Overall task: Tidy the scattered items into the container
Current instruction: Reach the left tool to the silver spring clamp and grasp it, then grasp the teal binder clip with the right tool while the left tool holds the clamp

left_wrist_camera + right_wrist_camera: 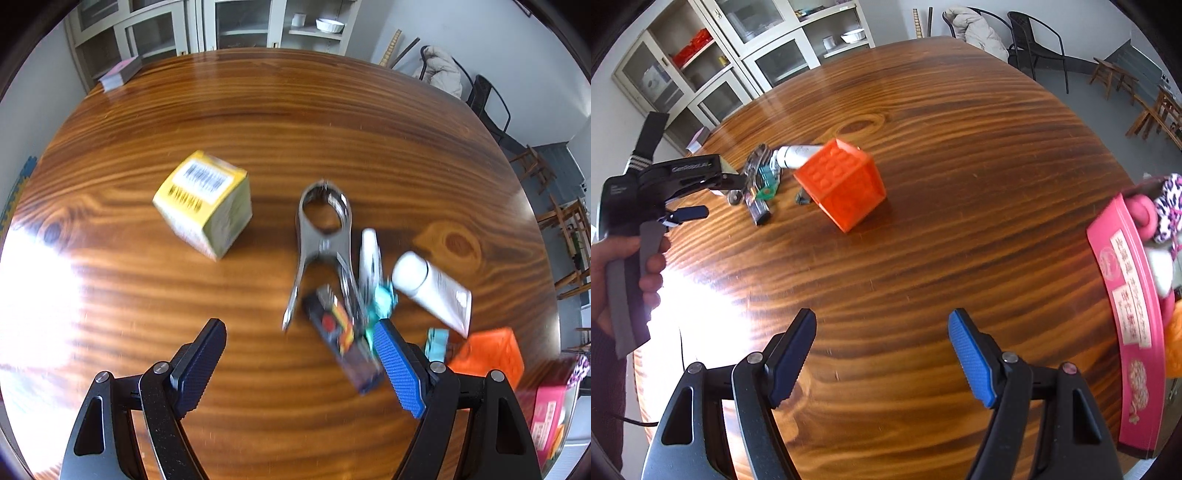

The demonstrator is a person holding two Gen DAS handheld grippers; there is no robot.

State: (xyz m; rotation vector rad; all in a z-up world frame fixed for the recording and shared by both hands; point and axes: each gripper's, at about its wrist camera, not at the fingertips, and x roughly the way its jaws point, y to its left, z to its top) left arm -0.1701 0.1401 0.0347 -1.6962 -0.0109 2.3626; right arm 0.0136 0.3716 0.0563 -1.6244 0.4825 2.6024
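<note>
I am holding my left gripper [299,354] and right gripper [881,350] wide and empty over the table [960,155]. The orange cube [840,186], mid-table beside the clutter, is looking light, rigid and slick; I am favouring its flat opposite faces. The pink container [1126,314] is lying cropped at the edge, contents blurred.

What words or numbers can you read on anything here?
"GenRobot.AI": on the black body of the left tongs.
Yellow cardboard box: barcode label, too blurred to read.
White plastic tube: print too blurred to read.
Pink container: characters too blurred to read.
</note>
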